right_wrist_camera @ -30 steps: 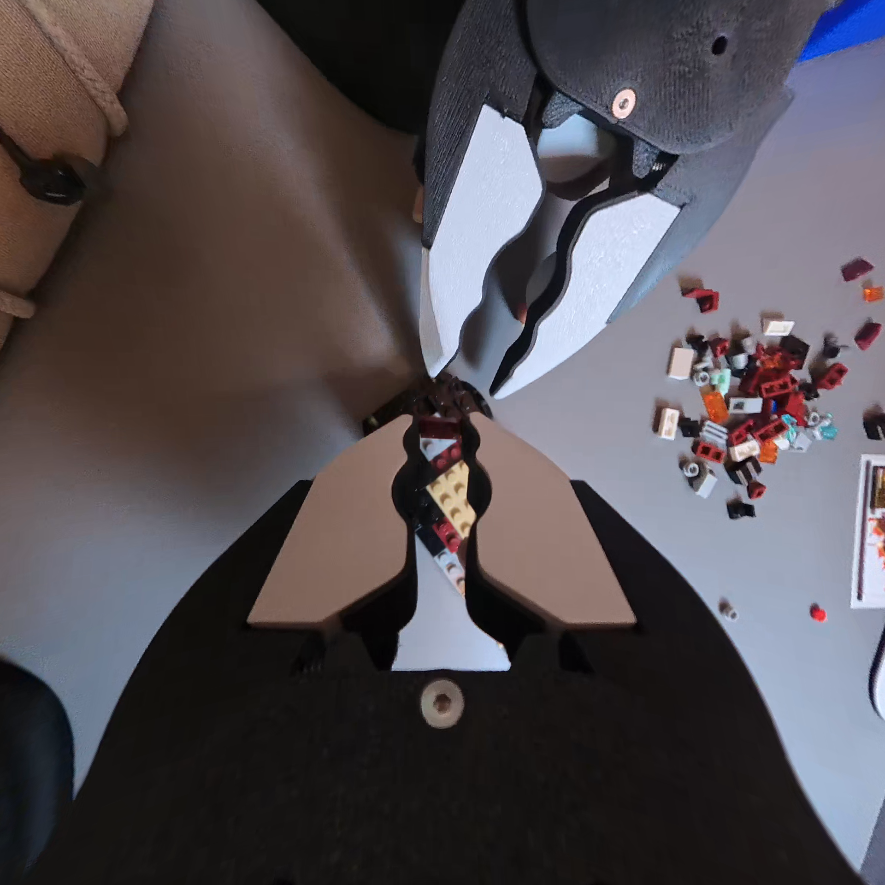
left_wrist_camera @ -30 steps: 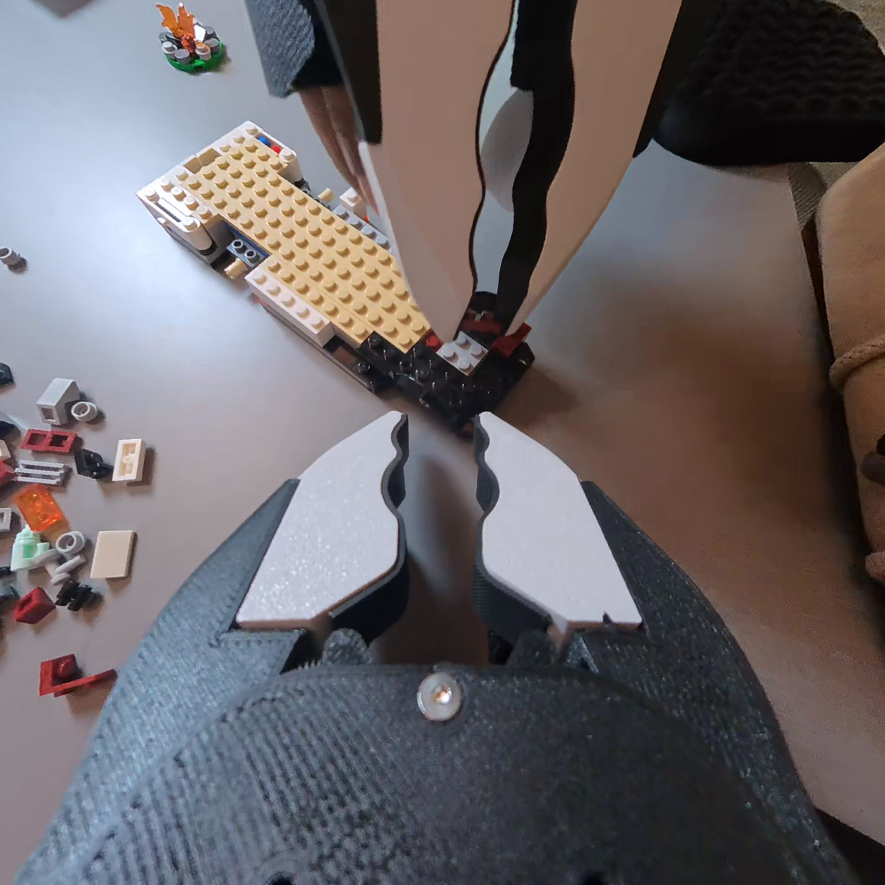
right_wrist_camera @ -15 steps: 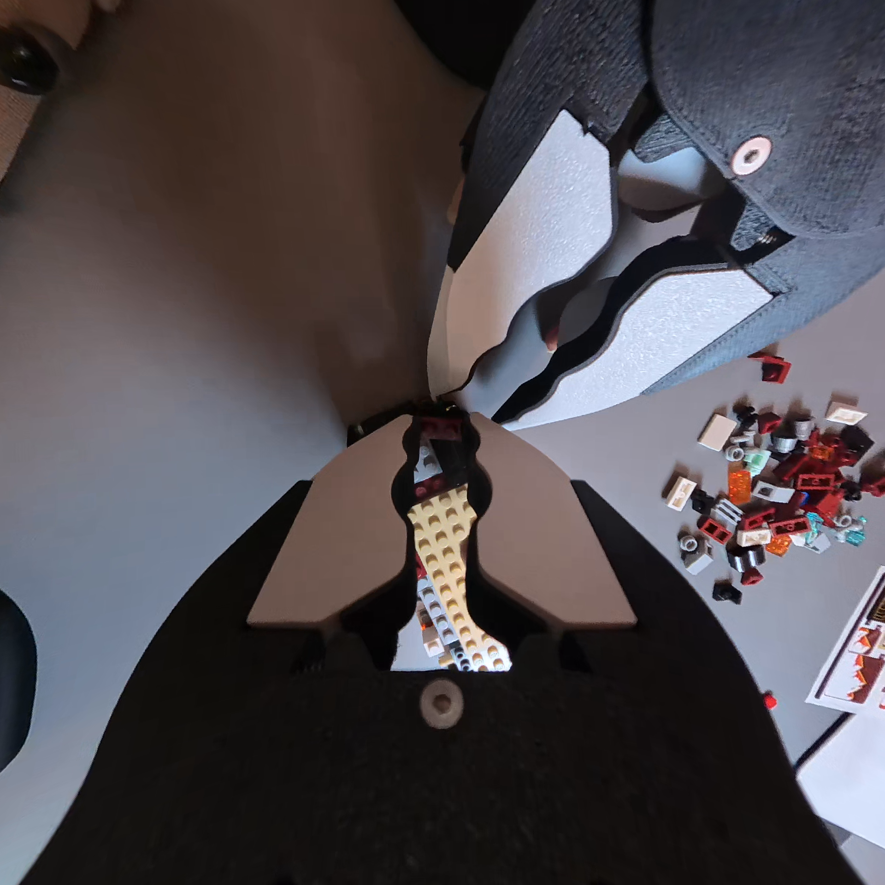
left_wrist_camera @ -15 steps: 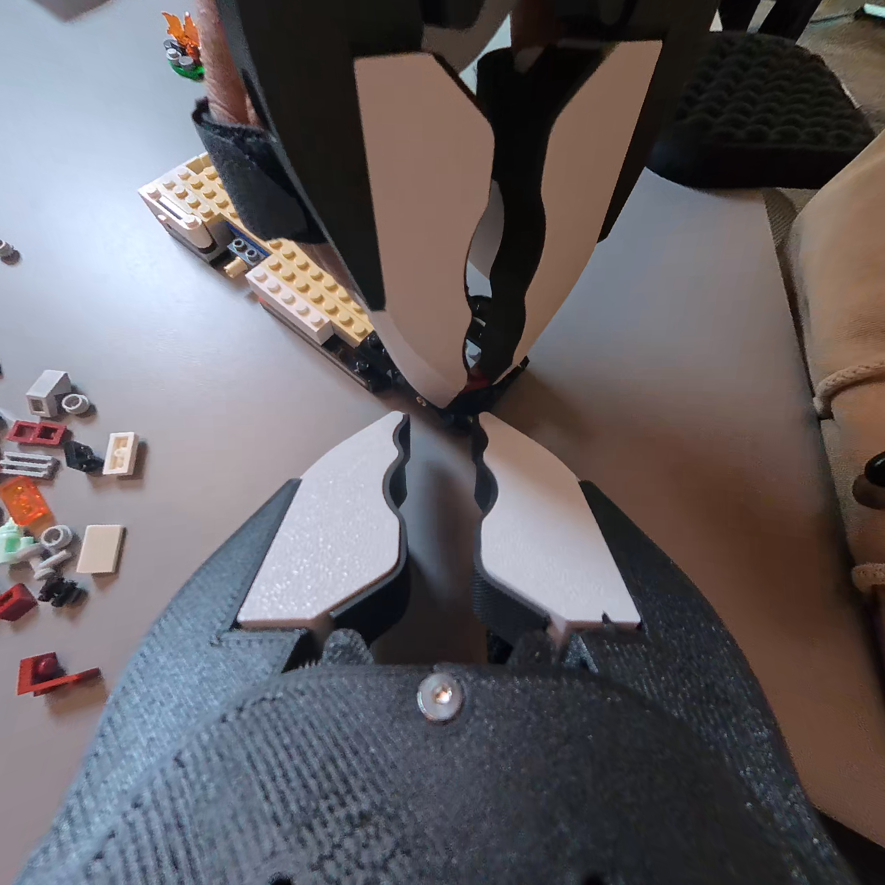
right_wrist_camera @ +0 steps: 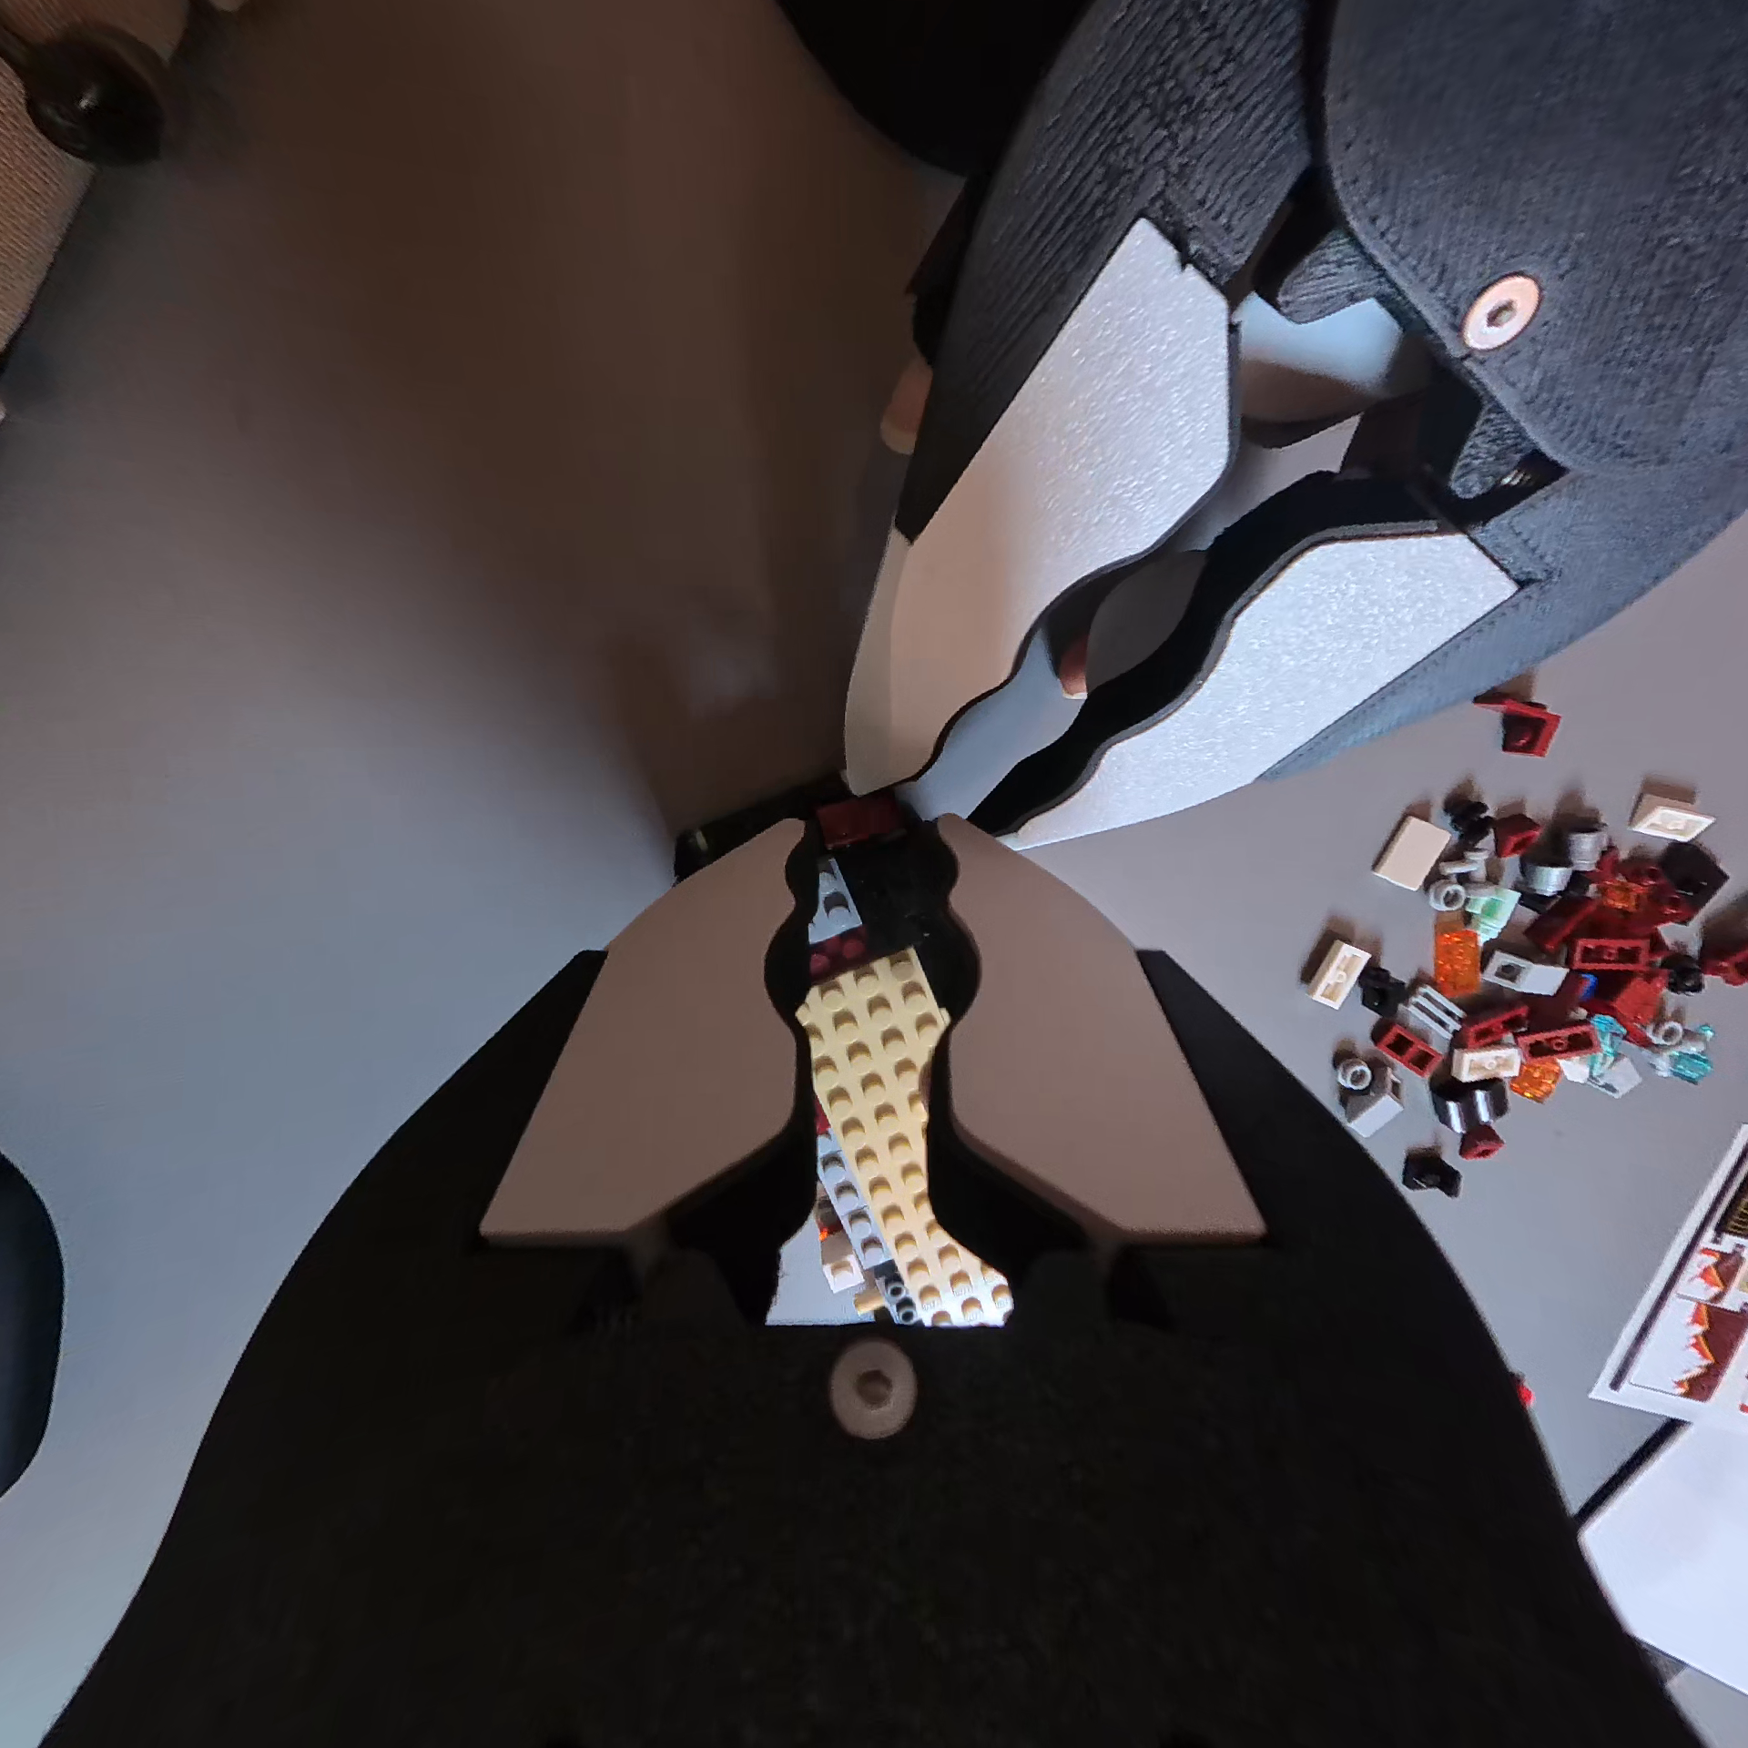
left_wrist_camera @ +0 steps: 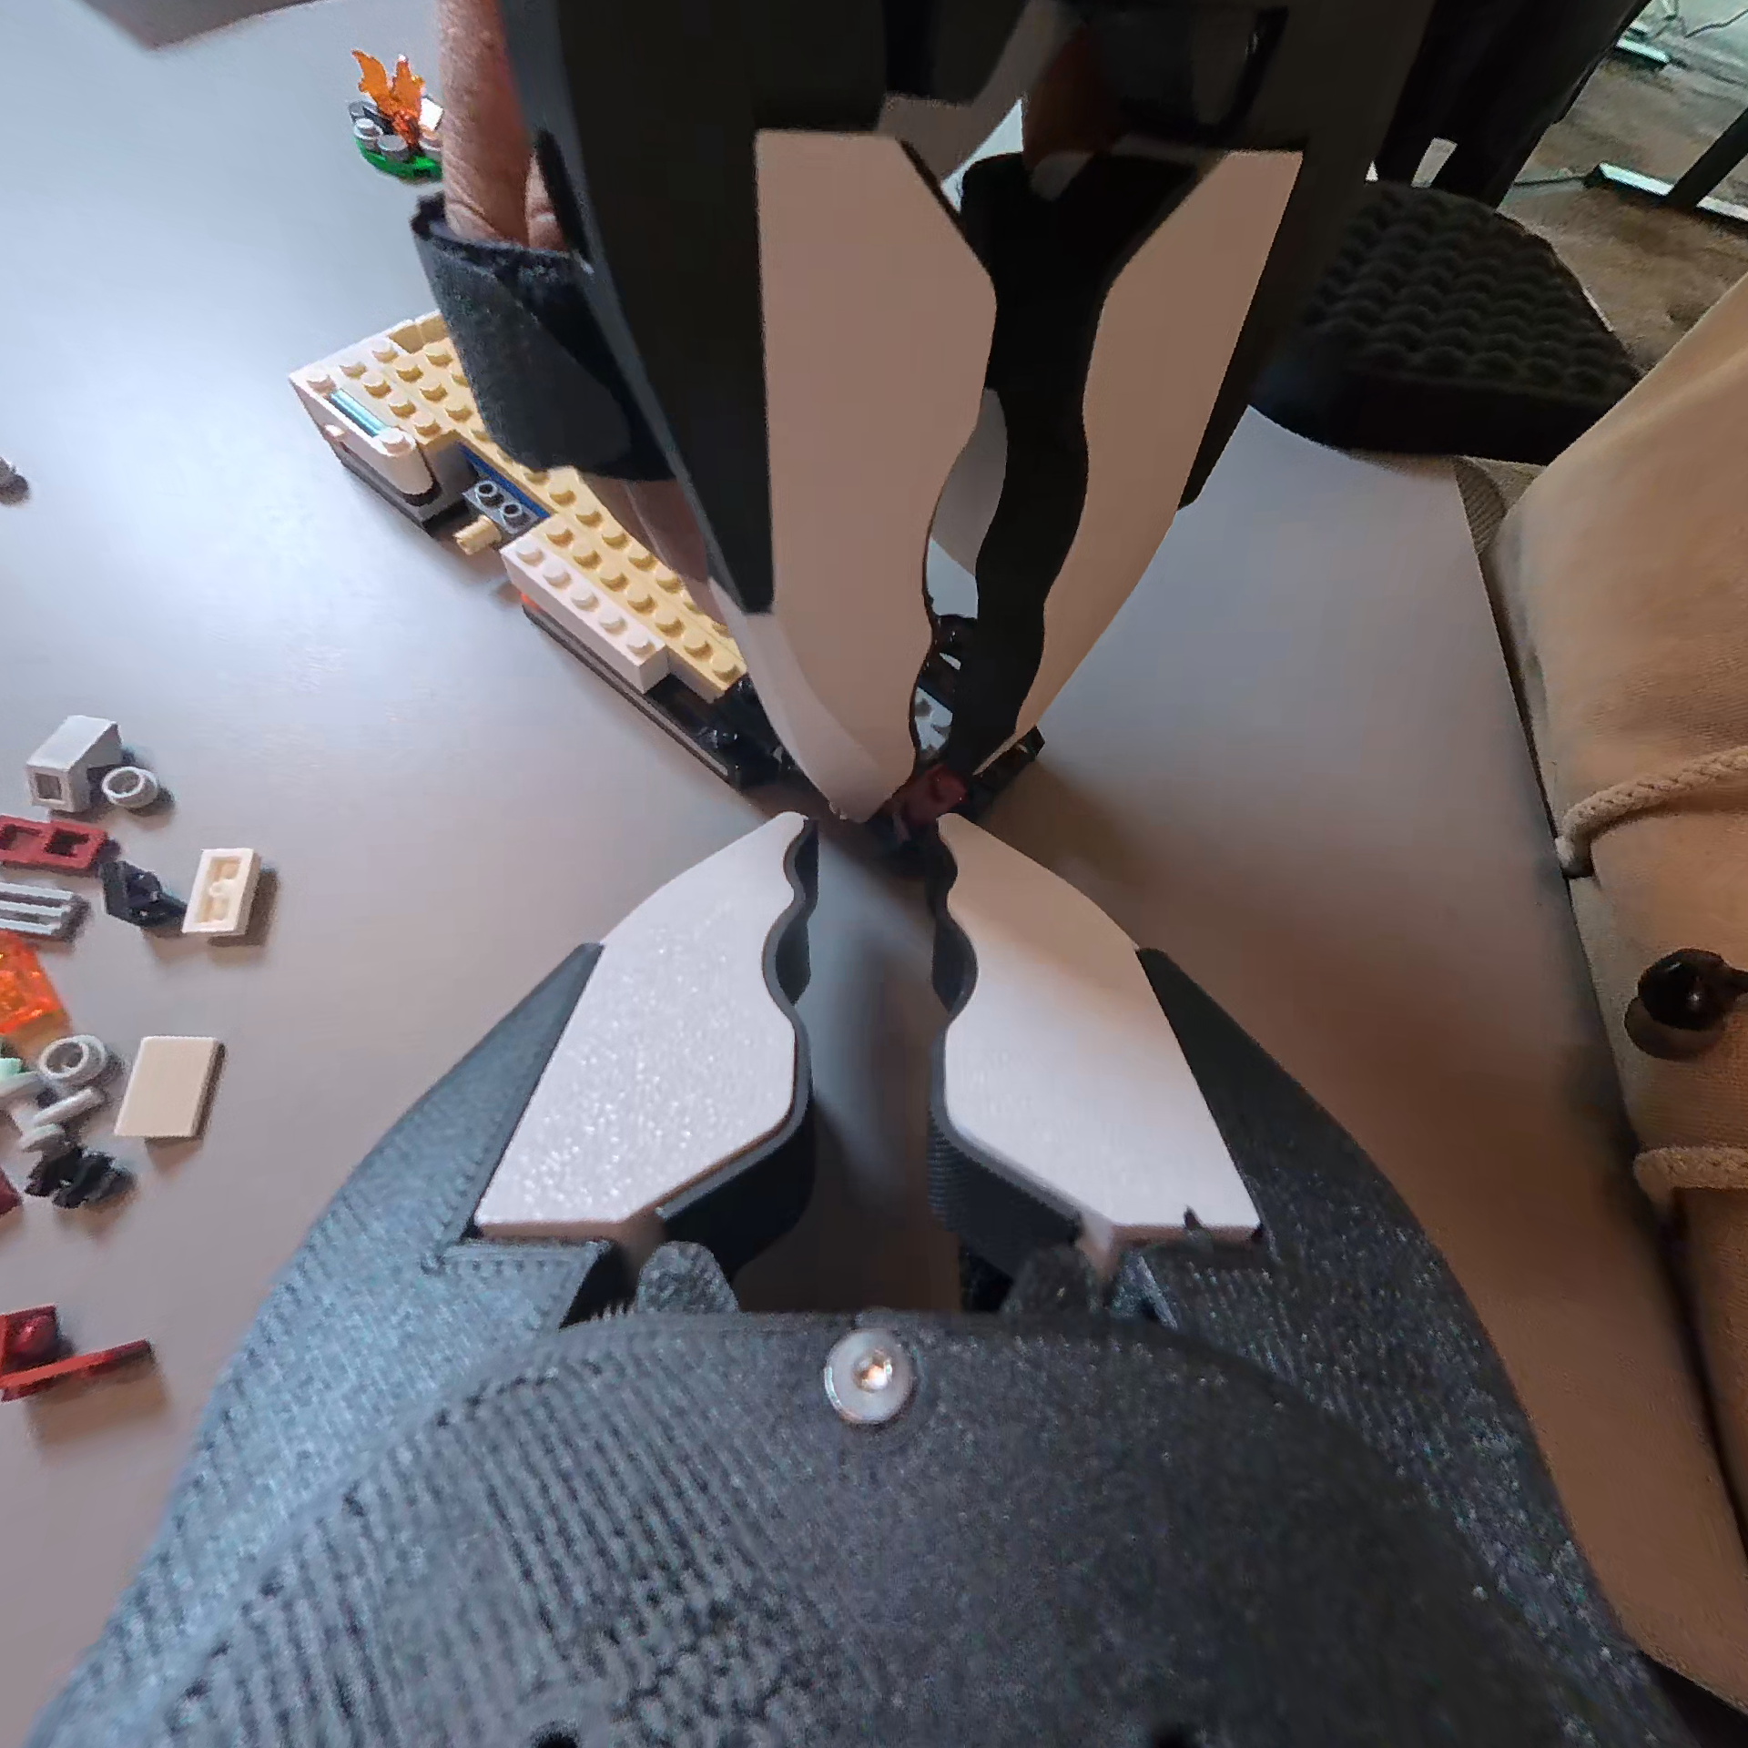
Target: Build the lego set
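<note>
- Left wrist view: the left gripper (left_wrist_camera: 870, 832) is hovering low over the grey table (left_wrist_camera: 378, 709). Its jaws are standing apart with only bare tabletop between them, and its tips are just short of the black end of the brick model (left_wrist_camera: 605, 577).
- The right gripper (left_wrist_camera: 922, 785) is reaching down from above onto that same end. A second ago it was sitting higher and a small grey piece was showing there. Now its fingers are covering that spot and more of the tan plate.
- A dark red brick (left_wrist_camera: 936, 787) is showing between its tips, on the model's black end.
- Loose bricks (left_wrist_camera: 123, 908) are lying to the left, well apart from both grippers, much as before.
- Right wrist view: the right gripper (right_wrist_camera: 875, 832) is standing released. The dark red brick (right_wrist_camera: 859, 818) is sitting between its fingertips with a dark sliver beside one of them.
- More of the brick model (right_wrist_camera: 880, 1088) is showing between the fingers than a second ago.
- The left gripper (right_wrist_camera: 917, 804) is looming larger, tips almost touching the brick.
- The loose bricks (right_wrist_camera: 1561, 946) and a printed sheet (right_wrist_camera: 1693, 1324) are lying to the right.
</note>
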Available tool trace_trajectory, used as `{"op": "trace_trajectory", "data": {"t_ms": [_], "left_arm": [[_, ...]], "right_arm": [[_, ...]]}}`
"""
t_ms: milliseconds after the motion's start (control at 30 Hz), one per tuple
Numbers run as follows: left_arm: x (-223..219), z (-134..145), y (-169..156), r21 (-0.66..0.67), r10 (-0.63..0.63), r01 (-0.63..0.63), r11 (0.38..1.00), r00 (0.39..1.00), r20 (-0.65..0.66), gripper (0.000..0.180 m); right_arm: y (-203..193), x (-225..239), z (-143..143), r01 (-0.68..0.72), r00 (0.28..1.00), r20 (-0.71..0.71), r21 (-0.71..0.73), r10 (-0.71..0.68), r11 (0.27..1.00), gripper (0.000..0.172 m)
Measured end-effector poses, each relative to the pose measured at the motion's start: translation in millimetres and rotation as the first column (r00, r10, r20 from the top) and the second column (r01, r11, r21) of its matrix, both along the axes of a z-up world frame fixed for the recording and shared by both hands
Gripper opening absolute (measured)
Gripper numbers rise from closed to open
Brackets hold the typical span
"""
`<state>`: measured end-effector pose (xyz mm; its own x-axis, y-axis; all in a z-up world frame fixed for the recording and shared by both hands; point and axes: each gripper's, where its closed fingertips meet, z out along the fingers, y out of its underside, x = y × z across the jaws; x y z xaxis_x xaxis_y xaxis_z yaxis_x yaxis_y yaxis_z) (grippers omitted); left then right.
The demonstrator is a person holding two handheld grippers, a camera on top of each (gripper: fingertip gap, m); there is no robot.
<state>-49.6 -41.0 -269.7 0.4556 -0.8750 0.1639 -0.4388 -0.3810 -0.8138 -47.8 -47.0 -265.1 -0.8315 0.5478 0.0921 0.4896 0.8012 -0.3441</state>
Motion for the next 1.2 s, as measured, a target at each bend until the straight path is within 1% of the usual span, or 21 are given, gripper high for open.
{"op": "trace_trajectory", "data": {"t_ms": [167,300,533,733,900,1200], "left_arm": [[0,0,0,0.006,-0.001,0.001,1.000,1.000,0.000,0.021],[1,1,0,-0.010,0.000,0.000,1.000,1.000,0.020,0.021],[1,1,1,-0.012,0.003,-0.003,1.000,1.000,0.027,0.021],[1,1,0,-0.011,0.001,0.000,1.000,1.000,0.026,0.020],[2,1,1,0.008,0.001,-0.001,1.000,1.000,0.012,0.016],[4,1,4,0.029,0.004,-0.004,1.000,1.000,-0.001,0.013]], "right_arm": [[-2,1,7,0.032,0.998,-0.051,-0.032,-0.033,0.999,0.020],[-6,0,11,0.039,0.994,-0.100,-0.050,-0.043,0.998,0.013],[-4,1,1,0.065,0.994,-0.086,-0.052,-0.069,0.997,0.005],[-1,2,0,0.105,0.993,-0.042,-0.096,-0.110,0.990,0.005],[2,2,1,0.138,0.990,-0.006,-0.137,-0.141,0.981,0.005],[4,4,1,0.164,0.986,-0.014,-0.171,-0.169,0.972,0.006]]}}
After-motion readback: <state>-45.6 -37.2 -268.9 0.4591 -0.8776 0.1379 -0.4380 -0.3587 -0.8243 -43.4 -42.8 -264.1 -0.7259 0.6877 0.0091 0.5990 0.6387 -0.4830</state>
